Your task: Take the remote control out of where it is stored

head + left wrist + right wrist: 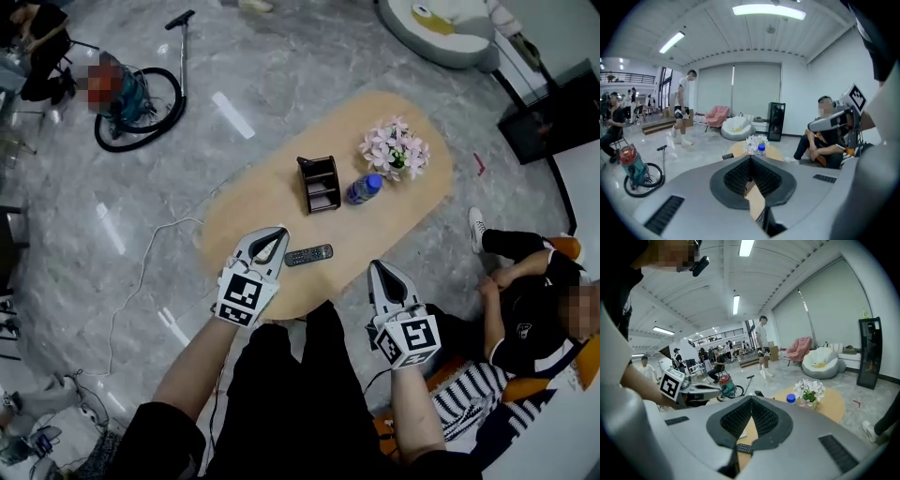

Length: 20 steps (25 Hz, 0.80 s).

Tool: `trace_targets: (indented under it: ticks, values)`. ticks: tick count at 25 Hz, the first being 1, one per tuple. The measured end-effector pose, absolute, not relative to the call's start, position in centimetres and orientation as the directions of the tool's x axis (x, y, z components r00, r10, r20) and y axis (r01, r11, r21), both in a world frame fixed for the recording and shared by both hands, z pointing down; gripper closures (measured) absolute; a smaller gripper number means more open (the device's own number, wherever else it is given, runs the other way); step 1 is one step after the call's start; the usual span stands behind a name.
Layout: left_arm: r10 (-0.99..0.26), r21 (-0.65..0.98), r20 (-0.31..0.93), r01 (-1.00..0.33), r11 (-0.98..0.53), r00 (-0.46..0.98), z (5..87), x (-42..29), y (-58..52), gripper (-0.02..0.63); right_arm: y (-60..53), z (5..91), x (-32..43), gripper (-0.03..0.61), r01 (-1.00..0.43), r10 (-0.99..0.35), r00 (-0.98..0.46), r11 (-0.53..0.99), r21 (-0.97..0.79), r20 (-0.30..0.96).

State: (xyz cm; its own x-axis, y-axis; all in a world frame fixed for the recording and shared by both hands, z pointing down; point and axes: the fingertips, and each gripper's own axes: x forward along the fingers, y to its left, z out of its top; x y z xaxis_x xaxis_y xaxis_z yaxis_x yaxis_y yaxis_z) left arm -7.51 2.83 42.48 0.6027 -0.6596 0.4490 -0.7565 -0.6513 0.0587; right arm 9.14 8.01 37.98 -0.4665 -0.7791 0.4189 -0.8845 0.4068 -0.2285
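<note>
The black remote control point(308, 254) lies flat on the oval wooden table point(262, 206), out in the open, in front of the dark desk organizer point(319, 184). My left gripper point(277, 232) hovers just left of the remote, its jaws shut with nothing between them. My right gripper point(377, 267) hangs over the table's near right edge, jaws also closed and empty. In the left gripper view the gripper point(750, 158) shows its pads meeting, with a sliver of the remote point(761, 218) below. The right gripper view shows that gripper point(751, 399) likewise, above the remote point(744, 448).
A blue-capped bottle point(364, 188) and a pot of pink flowers point(396, 150) stand right of the organizer. A vacuum cleaner point(131, 98) sits on the floor at far left with a white cable point(141, 272) trailing. A seated person point(530, 300) is at right.
</note>
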Motion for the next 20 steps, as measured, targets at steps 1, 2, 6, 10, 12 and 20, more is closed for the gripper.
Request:
trace_targets:
  ticks: [1, 2, 6, 10, 12, 20]
  values:
    - [-0.673, 0.068, 0.428, -0.764, -0.642, 0.604, 41.2, -8.0, 2.9, 0.606, 7.6, 37.6, 8.8, 0.571, -0.887, -0.786, -0.462, 0.403, -0.226, 0.41]
    - [-0.683, 0.075, 0.411, -0.769, -0.635, 0.604, 40.1, -8.5, 3.0, 0.606, 7.3, 37.3, 8.4, 0.571, -0.888, -0.792, -0.46, 0.402, -0.224, 0.402]
    - [-0.705, 0.067, 0.375, -0.777, -0.627, 0.601, 37.6, -10.1, 3.8, 0.606, 6.3, 36.3, 7.1, 0.571, -0.885, -0.799, -0.465, 0.406, -0.228, 0.382]
    - [-0.727, 0.073, 0.375, -0.8, -0.596, 0.575, 37.1, -12.2, 4.3, 0.606, 6.0, 36.2, 5.4, 0.571, -0.873, -0.788, -0.487, 0.427, -0.235, 0.376]
    - [-0.737, 0.084, 0.372, -0.811, -0.578, 0.564, 36.8, -13.1, 4.5, 0.606, 6.0, 36.3, 4.7, 0.571, -0.866, -0.779, -0.499, 0.441, -0.234, 0.379]
    - [-0.739, 0.096, 0.386, -0.821, -0.563, 0.552, 37.4, -14.4, 4.4, 0.606, 5.7, 36.5, 3.7, 0.571, -0.859, -0.766, -0.513, 0.453, -0.24, 0.388]
